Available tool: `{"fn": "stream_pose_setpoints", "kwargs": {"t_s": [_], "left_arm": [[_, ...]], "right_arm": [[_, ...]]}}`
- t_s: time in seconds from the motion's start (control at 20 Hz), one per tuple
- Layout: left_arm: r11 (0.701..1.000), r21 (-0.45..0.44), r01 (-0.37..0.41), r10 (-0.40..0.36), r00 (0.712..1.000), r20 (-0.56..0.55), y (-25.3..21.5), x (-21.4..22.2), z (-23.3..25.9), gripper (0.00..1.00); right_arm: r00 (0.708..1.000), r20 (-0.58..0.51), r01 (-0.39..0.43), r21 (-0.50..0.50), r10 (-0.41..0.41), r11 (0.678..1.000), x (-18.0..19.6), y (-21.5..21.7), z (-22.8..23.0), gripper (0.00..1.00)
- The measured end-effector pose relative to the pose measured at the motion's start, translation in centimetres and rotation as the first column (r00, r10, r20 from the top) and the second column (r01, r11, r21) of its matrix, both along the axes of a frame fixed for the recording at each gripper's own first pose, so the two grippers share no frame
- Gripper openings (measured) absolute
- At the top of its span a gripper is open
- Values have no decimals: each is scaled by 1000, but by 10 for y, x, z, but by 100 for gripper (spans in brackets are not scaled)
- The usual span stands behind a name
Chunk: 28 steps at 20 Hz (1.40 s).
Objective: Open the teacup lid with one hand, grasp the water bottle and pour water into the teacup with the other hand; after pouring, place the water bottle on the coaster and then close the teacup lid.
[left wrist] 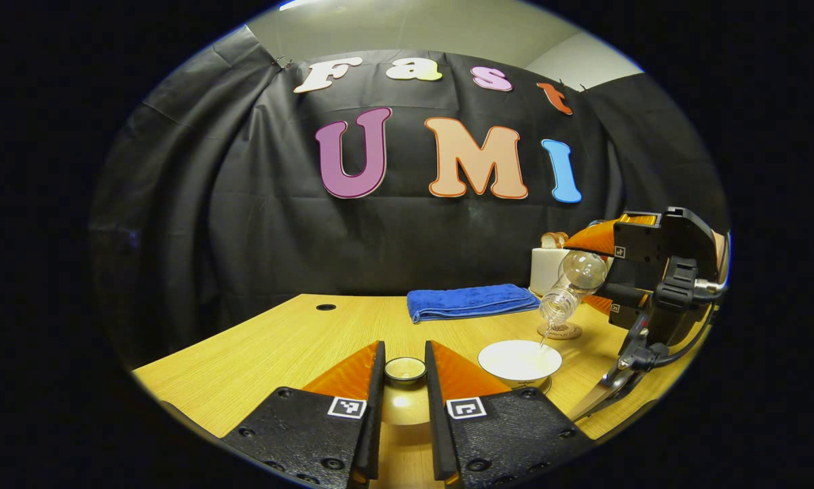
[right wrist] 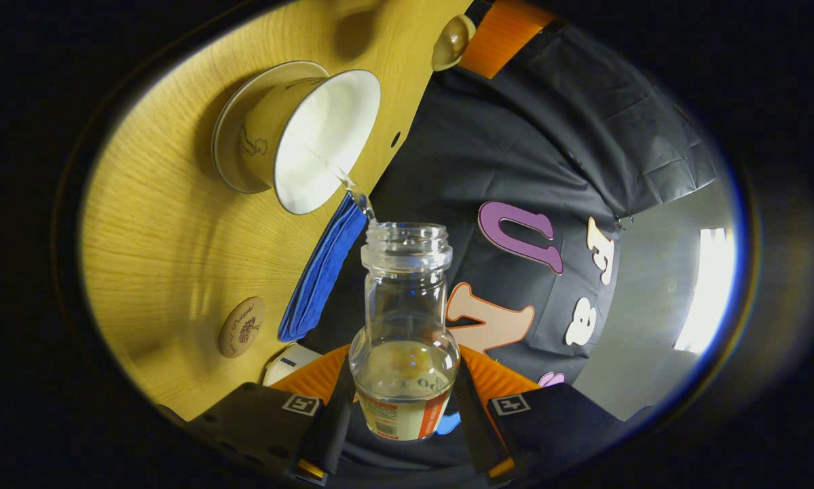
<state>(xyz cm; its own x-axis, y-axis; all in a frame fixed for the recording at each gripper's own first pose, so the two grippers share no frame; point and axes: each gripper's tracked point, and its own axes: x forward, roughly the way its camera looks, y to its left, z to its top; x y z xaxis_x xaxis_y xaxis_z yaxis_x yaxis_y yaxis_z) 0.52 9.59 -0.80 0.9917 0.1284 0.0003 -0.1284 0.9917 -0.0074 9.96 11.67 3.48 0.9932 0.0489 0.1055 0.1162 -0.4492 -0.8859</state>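
Observation:
In the left gripper view, my left gripper [left wrist: 404, 356] is shut on the small teacup lid [left wrist: 404, 371], held low over the wooden table [left wrist: 278, 353]. To its right stands the uncovered white teacup [left wrist: 519, 358]. The clear water bottle [left wrist: 572, 285] is tipped mouth-down over the cup, and a thin stream of water falls in. My right gripper [left wrist: 588, 272] is shut on the bottle's base. In the right gripper view, the bottle [right wrist: 404, 292] lies between that gripper's [right wrist: 404, 380] fingers, pouring into the teacup [right wrist: 311, 136]. The round coaster [right wrist: 242, 327] sits bare behind the cup.
A folded blue towel [left wrist: 471, 301] lies at the back of the table. A white box [left wrist: 548, 268] stands at the back right, behind the coaster [left wrist: 560, 331]. A small cable hole [left wrist: 325, 307] is at the table's back left.

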Motion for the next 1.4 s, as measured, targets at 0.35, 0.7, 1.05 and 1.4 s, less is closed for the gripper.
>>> {"fn": "stream_pose_setpoints", "kwargs": {"t_s": [0.35, 0.7, 1.05, 1.4], "left_arm": [[1000, 0, 4, -4, 1000, 1, -1, -1, 1, 28], [1000, 1, 4, -4, 1000, 0, -1, -1, 0, 28], [1000, 1, 4, -4, 1000, 0, -1, -1, 1, 28], [1000, 1, 4, -4, 1000, 0, -1, -1, 1, 28]], "right_arm": [[998, -58, 22, 134, -14, 991, 0, -7, -13, 75], [991, -132, 79, 408, -27, 909, -4, -27, -19, 75], [979, -203, 159, 753, -5, 639, -6, -47, -8, 76], [973, -227, 216, 956, 32, 196, 4, -73, 4, 75]]}}
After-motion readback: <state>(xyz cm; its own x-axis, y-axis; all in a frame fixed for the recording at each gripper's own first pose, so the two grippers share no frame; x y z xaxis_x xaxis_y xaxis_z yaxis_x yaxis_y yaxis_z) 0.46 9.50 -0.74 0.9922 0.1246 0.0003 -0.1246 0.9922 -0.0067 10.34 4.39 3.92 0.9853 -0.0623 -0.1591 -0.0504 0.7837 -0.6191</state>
